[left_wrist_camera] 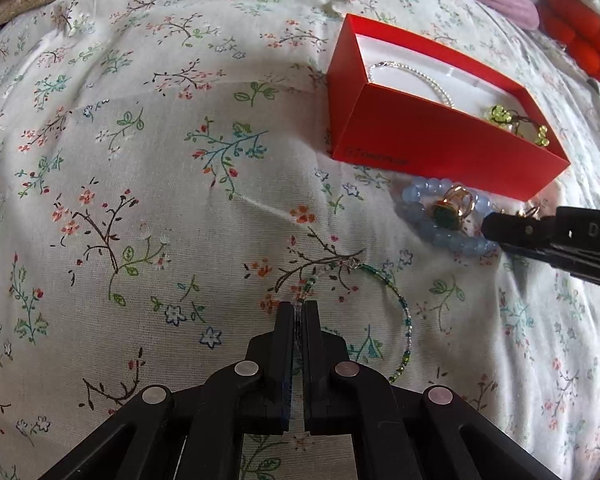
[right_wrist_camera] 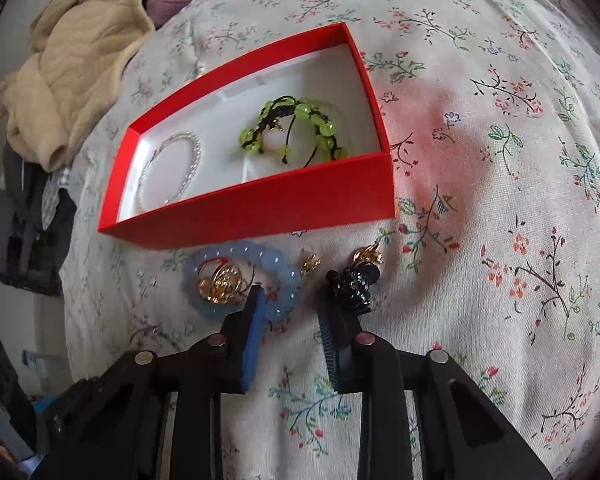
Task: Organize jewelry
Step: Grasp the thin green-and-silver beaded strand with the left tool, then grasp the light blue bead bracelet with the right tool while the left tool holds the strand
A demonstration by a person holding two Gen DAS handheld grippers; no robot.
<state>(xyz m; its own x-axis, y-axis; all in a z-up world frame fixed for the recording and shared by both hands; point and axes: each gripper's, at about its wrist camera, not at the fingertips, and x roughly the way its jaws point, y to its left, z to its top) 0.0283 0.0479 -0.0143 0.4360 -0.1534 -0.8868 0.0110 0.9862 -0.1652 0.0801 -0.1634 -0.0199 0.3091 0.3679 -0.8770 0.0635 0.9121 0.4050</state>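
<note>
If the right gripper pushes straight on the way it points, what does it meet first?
Probably the flowered bedcover between the blue bead bracelet and the dark beaded piece; the right gripper straddles that gap. Depth is uncertain.

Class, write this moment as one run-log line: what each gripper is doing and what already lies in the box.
left gripper: shut on green beaded strand | right gripper: open, beside blue bracelet | red box: clear bracelet, green bracelet

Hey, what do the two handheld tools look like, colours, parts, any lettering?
Both tools are black plastic with angled linkage arms joined by round silver pins. The left tool has flat black fingers. The right tool has blue pads on its fingers, one ribbed. Seen from the left wrist, its side carries raised letters, partly cut off. No cables or sleeves show.
</note>
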